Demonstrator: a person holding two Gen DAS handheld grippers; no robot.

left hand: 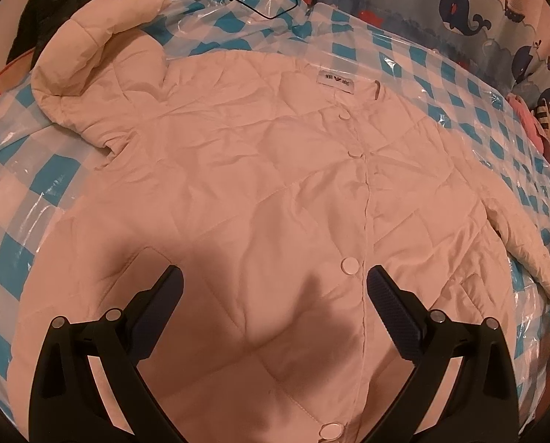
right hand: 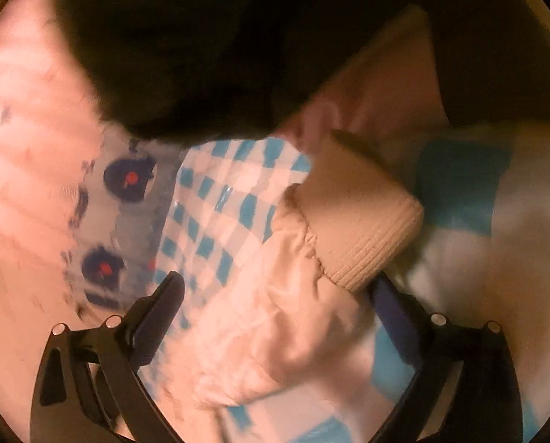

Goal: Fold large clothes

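Note:
A cream quilted jacket (left hand: 275,184) lies spread front-up on the blue-and-white checked cover (left hand: 35,192), snapped shut down the middle. Its one sleeve (left hand: 90,55) is bent back at the upper left; the other sleeve (left hand: 525,243) stretches out to the right. My left gripper (left hand: 275,277) hovers open over the jacket's lower front, nothing between its fingers. In the blurred right wrist view, my right gripper (right hand: 275,284) stands open around a sleeve (right hand: 275,332) with a ribbed cuff (right hand: 363,229). The cuff lies against the right finger; the left finger is apart from the cloth.
A whale-print curtain (left hand: 459,0) hangs behind the bed. Dark clothing (left hand: 42,11) lies at the far left and a black cable (left hand: 260,3) lies on the cover. Pink items (left hand: 536,122) sit at the right edge. A dark blurred shape (right hand: 201,37) fills the top of the right wrist view.

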